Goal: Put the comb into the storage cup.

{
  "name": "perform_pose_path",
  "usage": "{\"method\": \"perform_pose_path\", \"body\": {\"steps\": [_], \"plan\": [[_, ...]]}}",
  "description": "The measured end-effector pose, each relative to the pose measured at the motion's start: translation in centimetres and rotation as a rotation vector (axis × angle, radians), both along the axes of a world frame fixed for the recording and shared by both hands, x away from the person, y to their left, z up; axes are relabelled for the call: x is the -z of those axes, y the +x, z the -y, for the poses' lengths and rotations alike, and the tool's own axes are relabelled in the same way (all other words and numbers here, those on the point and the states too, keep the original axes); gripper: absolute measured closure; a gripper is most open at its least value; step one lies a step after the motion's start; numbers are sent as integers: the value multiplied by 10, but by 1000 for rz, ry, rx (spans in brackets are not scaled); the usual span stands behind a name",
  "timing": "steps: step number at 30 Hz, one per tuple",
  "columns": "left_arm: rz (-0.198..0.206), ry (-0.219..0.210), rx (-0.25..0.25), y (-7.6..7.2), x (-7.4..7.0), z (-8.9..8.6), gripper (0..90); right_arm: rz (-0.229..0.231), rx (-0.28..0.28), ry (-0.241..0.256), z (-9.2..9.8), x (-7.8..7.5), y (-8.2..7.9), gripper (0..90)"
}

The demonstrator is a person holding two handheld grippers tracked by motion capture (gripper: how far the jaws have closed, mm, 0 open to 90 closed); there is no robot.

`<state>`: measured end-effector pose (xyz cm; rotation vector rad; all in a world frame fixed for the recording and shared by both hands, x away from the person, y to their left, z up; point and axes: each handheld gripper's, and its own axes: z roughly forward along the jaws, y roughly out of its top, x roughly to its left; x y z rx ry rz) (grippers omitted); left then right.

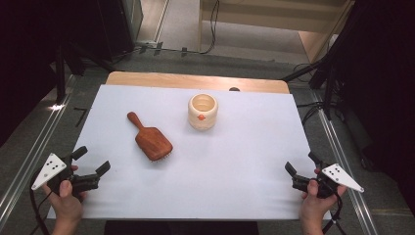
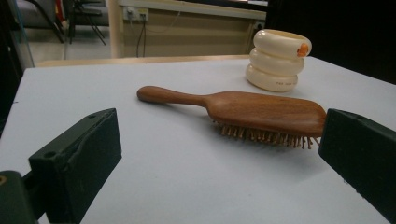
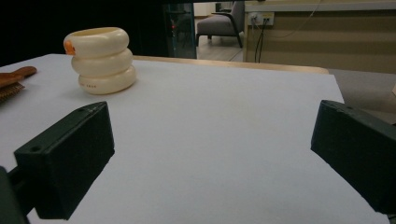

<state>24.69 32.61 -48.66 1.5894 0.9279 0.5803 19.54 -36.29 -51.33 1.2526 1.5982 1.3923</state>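
High view: white table sheet (image 1: pixel 235 171) w/ wooden hairbrush (image 1: pixel 149 137) left of centre and cream ribbed cup (image 1: pixel 202 111) behind it, toward far edge. Brush lies flat, bristles down, handle pointing to far-left, head toward near side. Cup upright, open top, small orange mark on front; stands apart from brush, no contact.

Left gripper (image 1: pixel 90 164) held in person's left hand (image 1: pixel 66 198) at near-left corner of sheet, jaws spread wide, nothing between them, pointed toward brush but well apart from it. Grey 3-cornered plate on top.

Right gripper (image 1: pixel 299 167) in right hand (image 1: pixel 313 203) at near-right corner, jaws also wide apart, empty, well apart from both objs.

Left gripper view: brush (image 2: pixel 243 112) seen side-on btw the two black jaws, bristles touching the sheet, handle to the left; cup (image 2: pixel 278 59) behind it at right, 3 stacked bulges, orange dot near rim. Jaws wide, not touching brush.

Right gripper view: jaws wide over bare sheet; cup (image 3: pixel 100 59) at upper left, orange mark on its left side; brush (image 3: pixel 14 79) partly cut off at left edge, near the cup but apart.
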Motion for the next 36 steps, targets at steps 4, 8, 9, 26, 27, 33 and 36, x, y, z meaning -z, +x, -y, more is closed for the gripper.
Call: {"method": "perform_pose_path", "body": {"steps": [4, 8, 9, 26, 27, 33, 36], "plan": [[-13, -14, -15, 0, -4, -1, 62, -2, -6, -28, -4, 0, 0, 0], [-3, -13, -46, 0, -11, -2, 78, -2, -15, -35, -6, 0, 0, 0], [-4, -8, -56, 0, -15, -1, 126, -2, -17, -35, -6, 0, 0, 0], [-22, 64, -3, 1, -61, 20, 693, 1, -32, -40, -8, 0, 0, 0], [-20, 67, 4, 2, -63, 21, 704, 0, -32, -39, -8, 0, 0, 0], [-19, 94, 42, 12, -78, 30, 769, 2, -32, -32, -7, 0, 0, 0], [-8, 91, 53, 17, -85, 34, 813, 3, -35, -35, -8, 0, -1, 0]]}}
